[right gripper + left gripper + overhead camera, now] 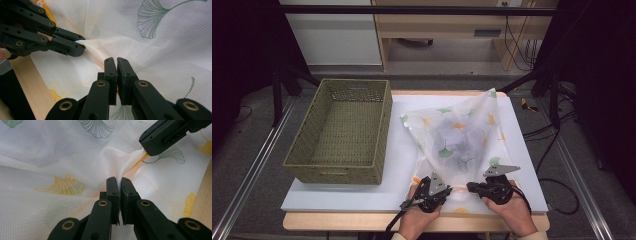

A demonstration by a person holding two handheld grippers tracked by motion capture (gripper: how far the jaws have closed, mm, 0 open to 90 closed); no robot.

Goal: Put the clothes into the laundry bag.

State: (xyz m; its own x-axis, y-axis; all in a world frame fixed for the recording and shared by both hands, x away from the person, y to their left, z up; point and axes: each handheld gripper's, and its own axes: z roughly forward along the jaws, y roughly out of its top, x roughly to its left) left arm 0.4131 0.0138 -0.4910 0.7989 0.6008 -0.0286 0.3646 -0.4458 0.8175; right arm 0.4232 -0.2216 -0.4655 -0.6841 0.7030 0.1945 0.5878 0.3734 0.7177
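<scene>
Sheer woven cloth, matt plastic, wicker and pale wood

The cloth (457,135) in mid frame is thin, translucent white mesh printed with leaves; both grippers, left (119,185) and right (116,65), are matt black plastic with brass-coloured rivets; the basket (339,132) at left is rough olive wicker; the table (402,165) is smooth matt white, edged in light wood.

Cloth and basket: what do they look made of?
Cloth: thin, semi-sheer white fabric, probably synthetic mesh, with a fine visible weave, printed ginkgo leaves and soft folds; matte. Basket: olive-green woven strands, perhaps paper cord or plastic rattan; matte, with an open-weave rim band.
</scene>
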